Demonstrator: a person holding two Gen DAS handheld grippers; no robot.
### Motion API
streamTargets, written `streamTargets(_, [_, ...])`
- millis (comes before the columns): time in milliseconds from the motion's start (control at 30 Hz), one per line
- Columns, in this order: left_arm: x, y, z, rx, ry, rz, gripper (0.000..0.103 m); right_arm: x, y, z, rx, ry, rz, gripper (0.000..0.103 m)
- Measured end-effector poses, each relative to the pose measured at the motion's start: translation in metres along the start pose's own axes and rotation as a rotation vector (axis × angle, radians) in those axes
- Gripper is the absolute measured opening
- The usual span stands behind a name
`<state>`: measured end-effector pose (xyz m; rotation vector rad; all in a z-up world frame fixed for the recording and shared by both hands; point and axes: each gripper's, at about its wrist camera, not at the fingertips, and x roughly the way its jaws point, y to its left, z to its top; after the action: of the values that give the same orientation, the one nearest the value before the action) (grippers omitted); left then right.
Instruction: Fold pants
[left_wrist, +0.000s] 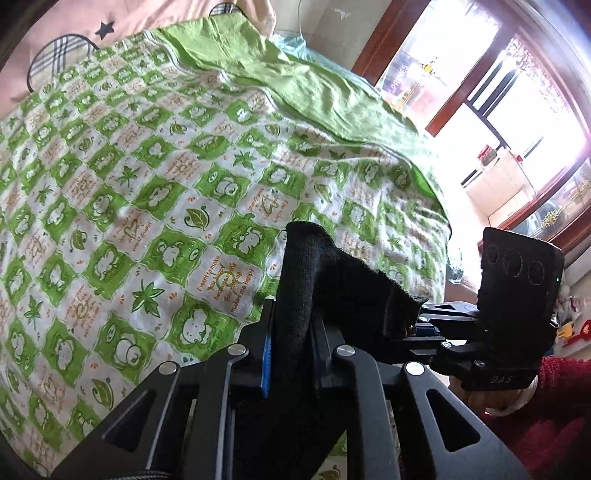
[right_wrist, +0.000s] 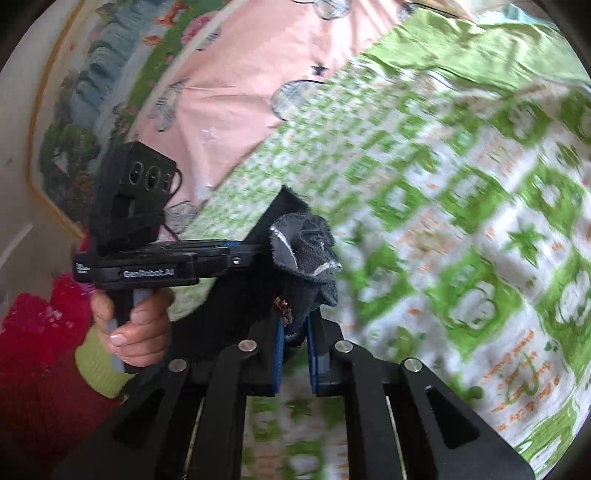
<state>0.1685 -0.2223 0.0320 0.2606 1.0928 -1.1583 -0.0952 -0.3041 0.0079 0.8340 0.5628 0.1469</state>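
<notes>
The pants (left_wrist: 295, 280) are black cloth, bunched and lifted above the bed. In the left wrist view my left gripper (left_wrist: 291, 317) is shut on a thick fold of them that stands up between its blue pads. From there the cloth runs right to my right gripper (left_wrist: 417, 325), which is close by. In the right wrist view my right gripper (right_wrist: 295, 328) is shut on a crumpled bunch of the pants (right_wrist: 306, 251) with a zipper and a grey inner lining showing. The left gripper (right_wrist: 258, 247) sits just left of it, held by a hand (right_wrist: 136, 325); the rest of the pants is hidden.
Below lies a bed with a green and white checked quilt (left_wrist: 147, 184), a plain green sheet (left_wrist: 295, 74) at its far side and pink bedding (left_wrist: 55, 29) beyond. A bright window (left_wrist: 498, 92) is at the right. A red sleeve (right_wrist: 33, 350) shows at the left.
</notes>
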Motion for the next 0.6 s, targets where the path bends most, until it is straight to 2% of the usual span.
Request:
streamTargets(100, [-0.040, -0.009, -0.011, 0.009, -0.078, 0.003, 0.015, -0.004, 0.025, 0.005, -0.052, -0.004, 0.105, 0.012])
streamTargets(267, [-0.099, -0.019, -0.035, 0.013, -0.175, 0.048, 0.014, 0.001, 0.065, 0.007, -0.096, 0.011, 0.257, 0.012])
streamTargets(500, [-0.156, -0.011, -0.078, -0.034, -0.267, 0.108, 0.014, 0.020, 0.112, 0.001, -0.170, 0.075, 0.332, 0.012])
streamTargets(533, [-0.162, -0.008, -0.086, -0.045, -0.281, 0.115, 0.007, 0.023, 0.117, 0.000, -0.179, 0.085, 0.336, 0.012])
streamTargets(600, [-0.167, -0.002, -0.098, -0.065, -0.295, 0.132, 0.006, 0.034, 0.126, -0.005, -0.200, 0.111, 0.342, 0.012])
